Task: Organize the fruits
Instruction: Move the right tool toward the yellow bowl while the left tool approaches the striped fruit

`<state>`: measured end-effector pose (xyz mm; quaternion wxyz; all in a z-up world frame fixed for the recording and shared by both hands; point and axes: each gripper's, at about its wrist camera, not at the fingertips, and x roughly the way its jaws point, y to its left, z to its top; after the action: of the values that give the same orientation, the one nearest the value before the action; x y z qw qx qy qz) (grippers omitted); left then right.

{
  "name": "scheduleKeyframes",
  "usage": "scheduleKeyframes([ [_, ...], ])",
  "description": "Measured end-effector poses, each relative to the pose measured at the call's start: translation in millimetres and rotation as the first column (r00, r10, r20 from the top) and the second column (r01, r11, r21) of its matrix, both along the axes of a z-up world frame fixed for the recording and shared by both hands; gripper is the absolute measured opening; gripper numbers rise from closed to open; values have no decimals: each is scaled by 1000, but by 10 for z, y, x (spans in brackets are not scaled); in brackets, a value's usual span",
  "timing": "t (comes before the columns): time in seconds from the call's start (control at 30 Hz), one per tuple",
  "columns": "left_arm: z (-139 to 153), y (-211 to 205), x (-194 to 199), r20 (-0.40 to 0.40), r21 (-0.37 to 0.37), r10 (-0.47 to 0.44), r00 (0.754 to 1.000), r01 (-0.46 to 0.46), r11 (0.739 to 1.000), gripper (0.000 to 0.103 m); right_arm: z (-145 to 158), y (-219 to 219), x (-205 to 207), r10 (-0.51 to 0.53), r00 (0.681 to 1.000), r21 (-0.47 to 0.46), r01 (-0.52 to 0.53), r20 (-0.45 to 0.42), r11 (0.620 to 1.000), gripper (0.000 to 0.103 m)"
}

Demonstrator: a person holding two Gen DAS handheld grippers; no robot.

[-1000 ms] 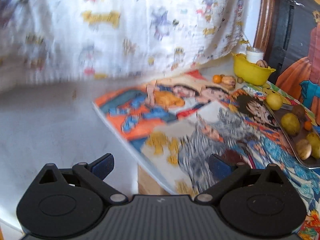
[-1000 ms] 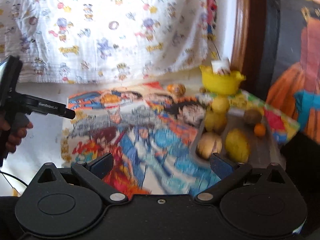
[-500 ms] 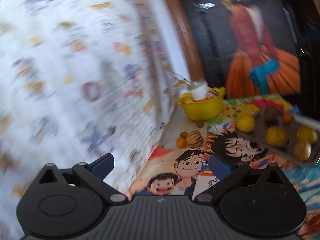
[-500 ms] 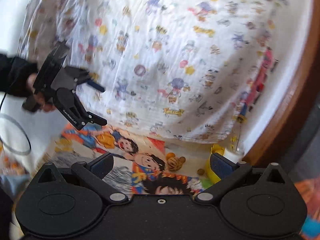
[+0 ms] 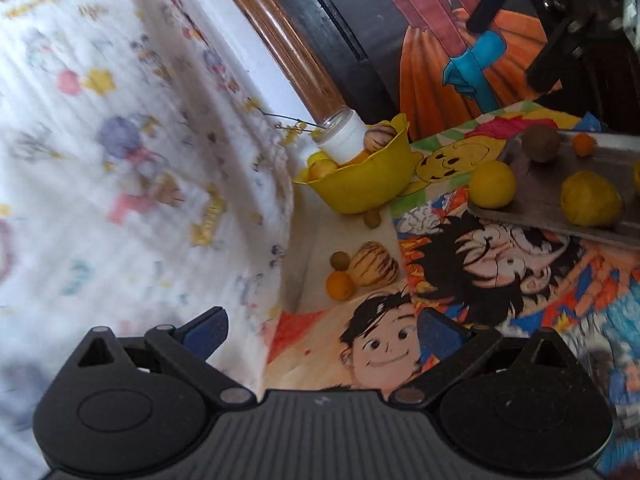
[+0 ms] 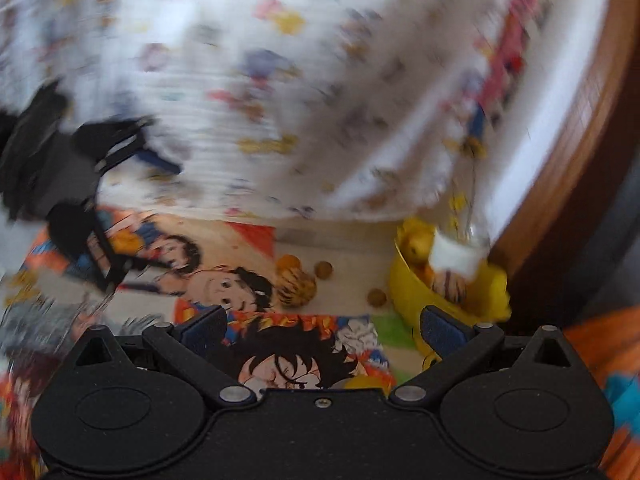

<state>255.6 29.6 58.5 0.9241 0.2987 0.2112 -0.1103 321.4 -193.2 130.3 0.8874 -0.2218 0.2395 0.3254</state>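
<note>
A yellow bowl (image 5: 362,178) holding fruit and a white-based jar stands at the table's back by the wall; it also shows in the right wrist view (image 6: 444,292). A striped melon-like fruit (image 5: 373,269), a small orange (image 5: 340,285) and a brown nut (image 5: 340,260) lie loose in front of it. A grey tray (image 5: 600,184) at right holds yellow fruits (image 5: 591,199), a brown one and a small orange. My left gripper (image 5: 322,330) is open and empty above the cartoon mat. My right gripper (image 6: 322,330) is open and empty, short of the loose fruit (image 6: 296,286).
A cartoon-print mat (image 5: 480,280) covers the table. A white printed cloth (image 5: 120,160) hangs along the wall at left. A brown frame (image 5: 288,48) and a dark poster stand behind the bowl. The left gripper appears at the left of the right wrist view (image 6: 80,200).
Both grippers have swung toward the table's back corner. The bowl and loose fruit are now closer and more central. Both jaws stayed open.
</note>
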Motion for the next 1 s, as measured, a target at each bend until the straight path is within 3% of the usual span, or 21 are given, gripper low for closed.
scheduleKeyframes([
  [0.17, -134, -81, 309, -33, -90, 17, 999, -20, 996, 103, -152, 102, 531, -136, 975, 114, 157, -177, 981, 102],
  [0.47, -262, -190, 735, -72, -274, 67, 995, -85, 958, 103, -434, 370, 1378, -284, 856, 218, 405, -433, 888, 92],
  [0.83, -423, -205, 951, -86, -304, 59, 994, -83, 949, 97, -801, 476, 1826, -333, 794, 206, 488, -508, 849, 83],
  [1.0, -455, -221, 1043, -95, -300, 44, 994, -71, 951, 92, -945, 488, 1945, -366, 762, 215, 541, -534, 813, 69],
])
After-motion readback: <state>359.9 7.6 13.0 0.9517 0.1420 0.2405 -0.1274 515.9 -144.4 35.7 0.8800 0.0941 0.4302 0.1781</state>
